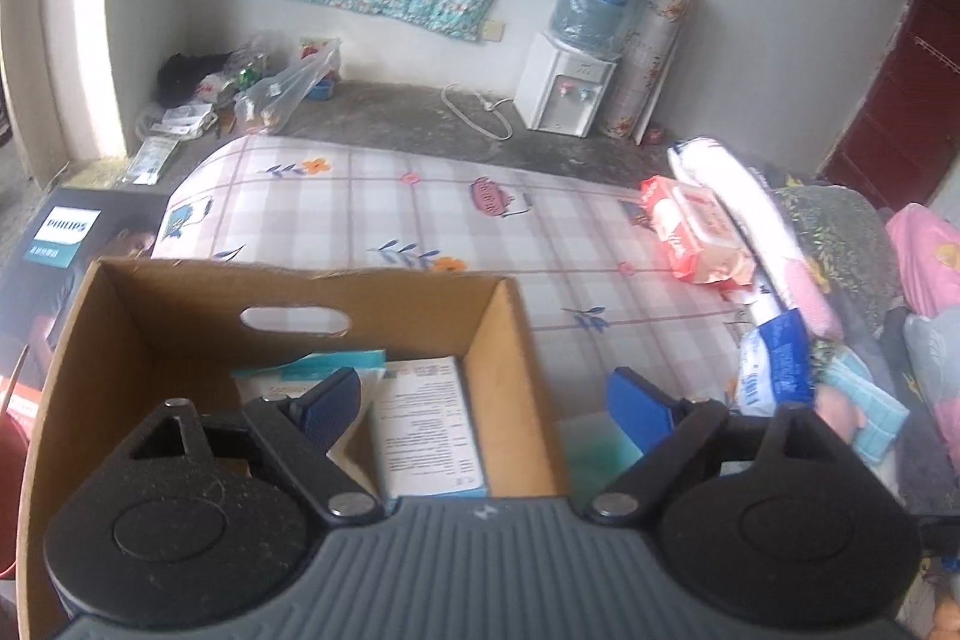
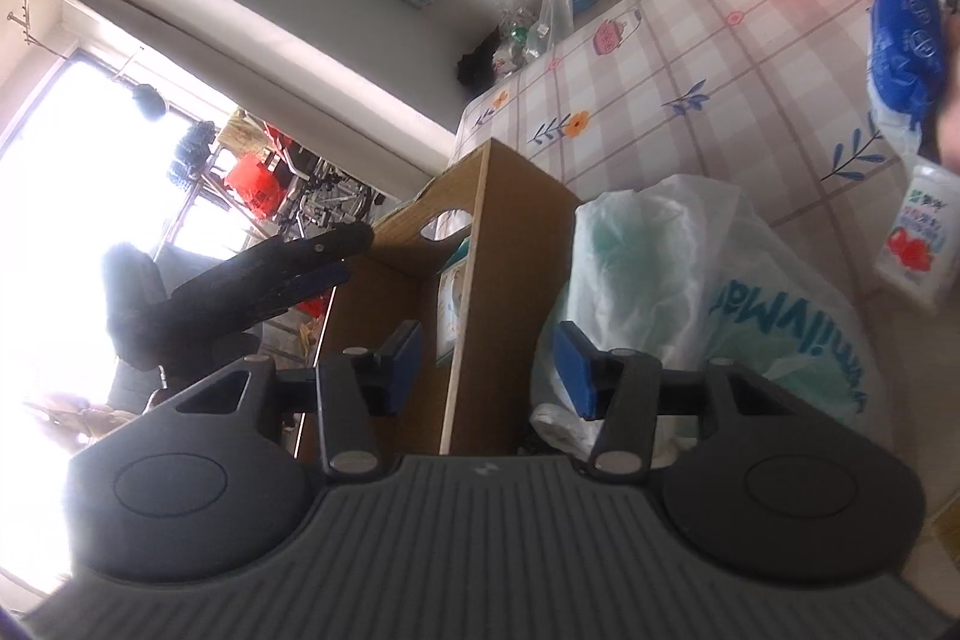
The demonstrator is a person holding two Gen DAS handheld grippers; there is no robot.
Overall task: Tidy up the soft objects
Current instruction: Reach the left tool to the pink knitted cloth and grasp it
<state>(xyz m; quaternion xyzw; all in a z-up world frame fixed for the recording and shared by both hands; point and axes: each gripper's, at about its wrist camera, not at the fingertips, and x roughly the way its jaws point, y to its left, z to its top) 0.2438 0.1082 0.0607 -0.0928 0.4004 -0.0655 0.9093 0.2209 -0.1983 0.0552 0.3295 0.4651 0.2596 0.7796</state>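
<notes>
With both the left gripper (image 1: 483, 403) and the right gripper (image 2: 487, 364) spread apart and empty, the limp, slippery plastic bag (image 2: 690, 292) beside the cardboard box (image 2: 510, 280) is best pinched at a bunched fold.

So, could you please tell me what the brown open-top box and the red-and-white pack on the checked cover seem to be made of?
The brown open-top box looks like matte corrugated cardboard: raw tan walls, thin cut edges, a punched handle slot. The red-and-white pack appears to be glossy soft plastic film, wrinkled and shiny, probably with a stiffer flip lid on top.
</notes>
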